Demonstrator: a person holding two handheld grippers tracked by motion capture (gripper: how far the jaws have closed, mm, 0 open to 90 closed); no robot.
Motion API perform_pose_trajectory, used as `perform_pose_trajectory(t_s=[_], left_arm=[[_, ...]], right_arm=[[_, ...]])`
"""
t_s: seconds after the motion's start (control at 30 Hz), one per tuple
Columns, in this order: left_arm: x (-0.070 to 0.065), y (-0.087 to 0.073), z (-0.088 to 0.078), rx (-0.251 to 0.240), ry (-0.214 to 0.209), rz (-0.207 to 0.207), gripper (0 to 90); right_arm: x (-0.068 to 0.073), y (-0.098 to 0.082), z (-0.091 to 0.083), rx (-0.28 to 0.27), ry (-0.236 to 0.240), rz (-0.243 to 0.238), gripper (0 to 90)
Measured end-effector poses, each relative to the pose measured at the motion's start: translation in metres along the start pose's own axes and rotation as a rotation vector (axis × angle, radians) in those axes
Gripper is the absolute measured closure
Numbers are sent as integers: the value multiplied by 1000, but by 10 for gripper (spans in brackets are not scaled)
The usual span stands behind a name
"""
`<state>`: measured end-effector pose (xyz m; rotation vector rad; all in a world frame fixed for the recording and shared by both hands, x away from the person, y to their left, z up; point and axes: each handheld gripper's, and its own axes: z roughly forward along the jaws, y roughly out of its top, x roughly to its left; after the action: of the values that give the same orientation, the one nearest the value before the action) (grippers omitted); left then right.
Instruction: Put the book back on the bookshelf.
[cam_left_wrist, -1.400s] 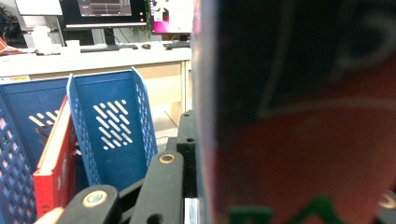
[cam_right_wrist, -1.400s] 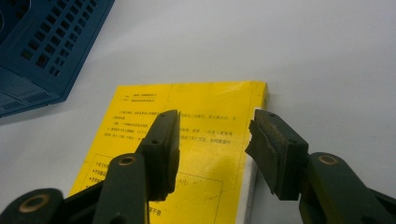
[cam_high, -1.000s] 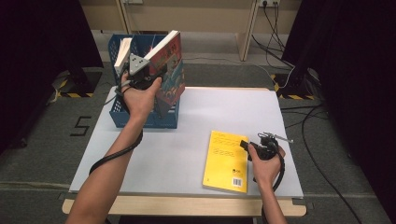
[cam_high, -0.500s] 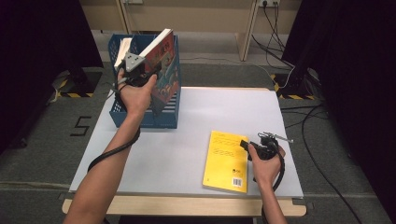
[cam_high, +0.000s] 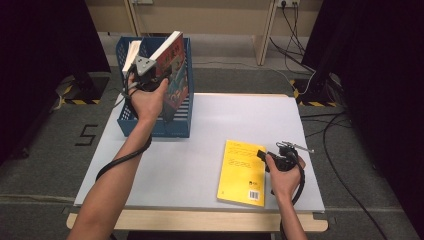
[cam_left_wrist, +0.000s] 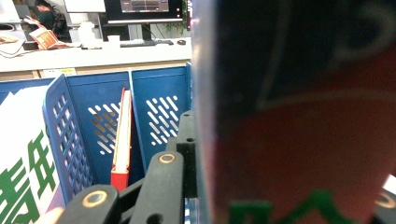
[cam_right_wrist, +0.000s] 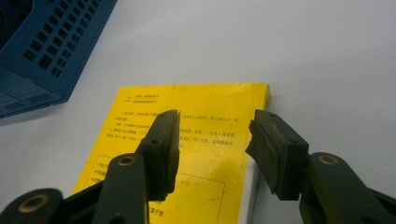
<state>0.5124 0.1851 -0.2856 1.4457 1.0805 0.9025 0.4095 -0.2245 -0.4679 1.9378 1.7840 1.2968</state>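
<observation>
Over blue rack (cam_high: 177, 127), red book (cam_high: 172, 80) clamped in L gripper (cam_high: 145, 67).

Red-covered book (cam_high: 172, 75) tilted above blue rack (cam_high: 176, 127), yellow book (cam_high: 242, 172) flat

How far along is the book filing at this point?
Done: a red book and a white one already stand in the blue rack. In hand: the left tongs grip a red-covered book above the rack, not yet slotted in. Left: the yellow book lies flat on the table, the open right tongs over it.
</observation>
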Motion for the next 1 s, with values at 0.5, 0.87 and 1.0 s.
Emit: perform_pose_trajectory(t_s=[0.5, 0.87, 1.0], left_arm=[[2, 4, 14, 2, 35, -14, 741], [2, 5, 24, 7, 44, -20, 741], [1, 3, 29, 13, 45, -12, 741]], right_arm=[[-1, 1, -1, -5, 4, -7, 518], [0, 0, -2, -3, 1, 0, 517], [0, 0, -2, -5, 3, 0, 517]])
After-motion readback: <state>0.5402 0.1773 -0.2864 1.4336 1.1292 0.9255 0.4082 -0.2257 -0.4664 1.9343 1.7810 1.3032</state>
